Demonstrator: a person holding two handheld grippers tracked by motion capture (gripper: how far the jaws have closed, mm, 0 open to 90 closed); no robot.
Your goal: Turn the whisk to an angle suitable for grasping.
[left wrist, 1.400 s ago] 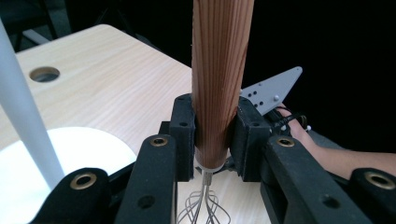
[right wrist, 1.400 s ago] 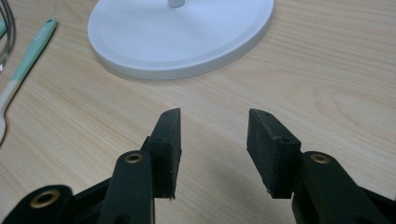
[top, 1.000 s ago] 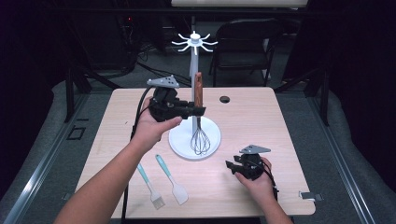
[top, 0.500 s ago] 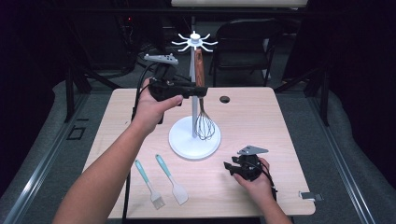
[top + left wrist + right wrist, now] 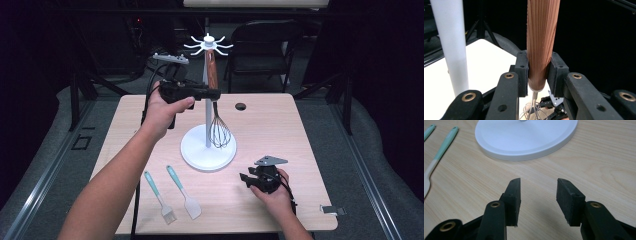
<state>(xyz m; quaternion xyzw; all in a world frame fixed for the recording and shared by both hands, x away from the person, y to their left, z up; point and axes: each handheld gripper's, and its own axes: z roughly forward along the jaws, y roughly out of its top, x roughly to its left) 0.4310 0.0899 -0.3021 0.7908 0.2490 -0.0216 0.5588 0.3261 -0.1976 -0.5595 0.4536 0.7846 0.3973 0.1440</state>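
A whisk (image 5: 218,131) with a wooden handle (image 5: 541,42) hangs upright beside the pole of a white utensil stand (image 5: 208,150), its wires above the round base. My left gripper (image 5: 212,93) is shut on the lower end of that handle, high above the table. The handle's top reaches the stand's hooked crown (image 5: 208,44). In the left gripper view the white pole (image 5: 450,45) stands to the left of the handle. My right gripper (image 5: 245,179) rests open on the table at the front right, nothing between its jaws, facing the stand's base (image 5: 524,137).
A teal-handled brush (image 5: 160,197) and a teal-handled spatula (image 5: 183,192) lie on the wooden table (image 5: 280,130) at the front left. A black grommet (image 5: 240,106) sits at the back. A small metal clip (image 5: 332,209) lies near the front right edge. A chair stands behind the table.
My left gripper has lifted the whisk upward along the stand's pole, bringing the handle's top up to the hooks. The right gripper has stayed in place.
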